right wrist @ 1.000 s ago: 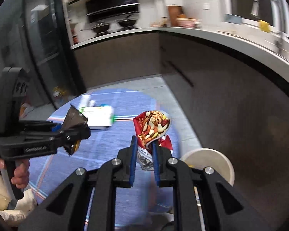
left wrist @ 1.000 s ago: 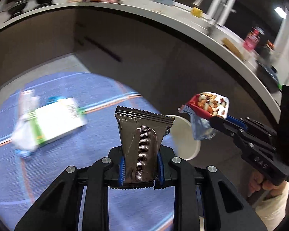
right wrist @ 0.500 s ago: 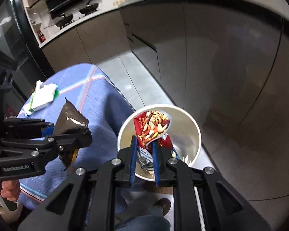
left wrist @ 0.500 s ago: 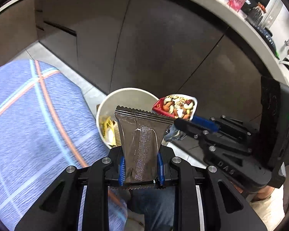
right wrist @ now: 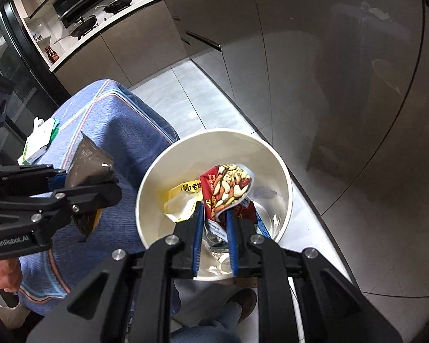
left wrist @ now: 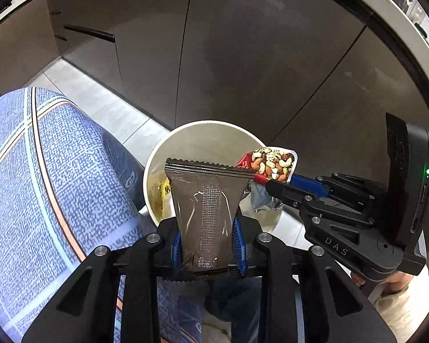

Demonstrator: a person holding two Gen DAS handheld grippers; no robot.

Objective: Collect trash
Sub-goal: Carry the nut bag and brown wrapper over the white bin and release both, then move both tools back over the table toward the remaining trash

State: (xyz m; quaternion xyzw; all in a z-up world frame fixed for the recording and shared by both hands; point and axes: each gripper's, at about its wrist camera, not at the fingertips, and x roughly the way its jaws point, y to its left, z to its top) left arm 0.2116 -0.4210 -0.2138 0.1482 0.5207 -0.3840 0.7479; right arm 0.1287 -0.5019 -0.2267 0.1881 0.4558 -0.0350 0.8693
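Foil-dark and crinkled, the brown wrapper (left wrist: 206, 214) is seen between the blue pads of the left gripper (left wrist: 208, 243), whose jaws have just been opening, though the wrapper has not dropped and is still touched by the pads; it is held just at the near rim of the white bin (right wrist: 271, 154), on the side toward the blue tablecloth (right wrist: 123, 131). The nut packet (right wrist: 228, 191) is clamped in the right gripper (right wrist: 214, 240), directly above the bin's mouth. For a clean drop, the brown wrapper would best be carried further over the bin's mouth before release, since at the rim it may well slide outside (the nut packet looks well placed already). Inside the bin a yellow wrapper (right wrist: 183, 197) with dark characters is seen, too small to be read fully. "GenRobot.AI" is printed on the left gripper's body and "DAS" on the right one's. Beyond the bin, on the tablecloth, a green-and-white pack (right wrist: 40, 143) is left.
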